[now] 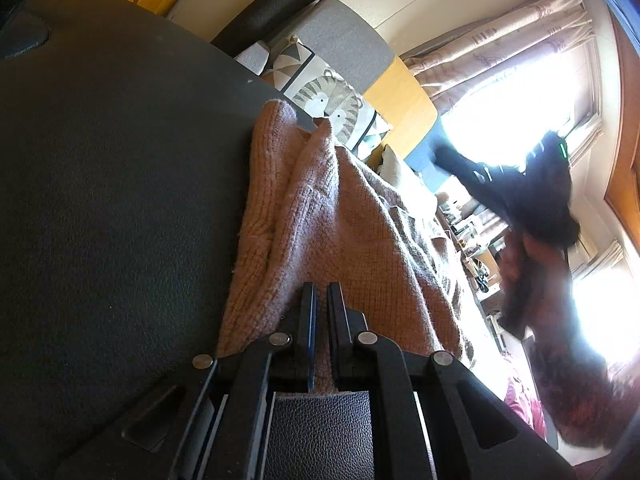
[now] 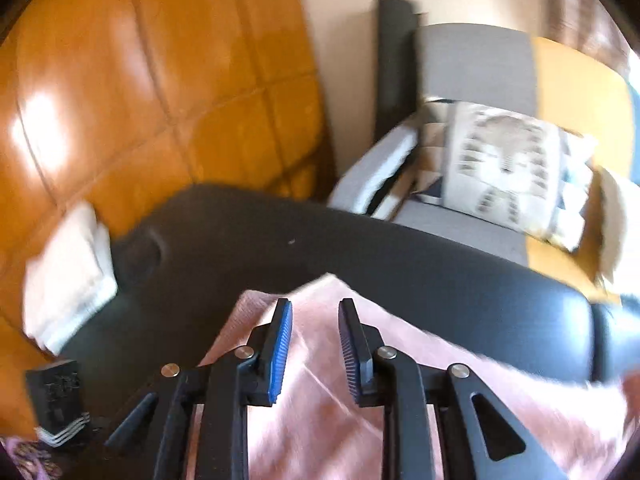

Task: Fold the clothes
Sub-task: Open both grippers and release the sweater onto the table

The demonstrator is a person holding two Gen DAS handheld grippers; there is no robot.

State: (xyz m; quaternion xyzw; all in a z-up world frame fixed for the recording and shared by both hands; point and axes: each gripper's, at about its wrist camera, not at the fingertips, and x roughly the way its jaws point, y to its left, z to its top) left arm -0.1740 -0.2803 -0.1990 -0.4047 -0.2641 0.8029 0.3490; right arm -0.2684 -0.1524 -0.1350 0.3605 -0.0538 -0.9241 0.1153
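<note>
Sweater: pink knit sweater [image 1: 320, 216], rumpled in ridged folds, draped over the dark surface [image 1: 120, 200], running toward 1 o'clock.
Left tool: left tool [image 1: 322, 300] at 6 o'clock, fingers nearly together, seemingly clenched on a sweater fold.
Right tool: right tool [image 2: 315, 312] released, jaws apart above the sweater [image 2: 320, 420]; view blurred.
Beyond: cushion [image 2: 504, 168] on a grey chair [image 2: 472, 60] at 1 o'clock.
</note>
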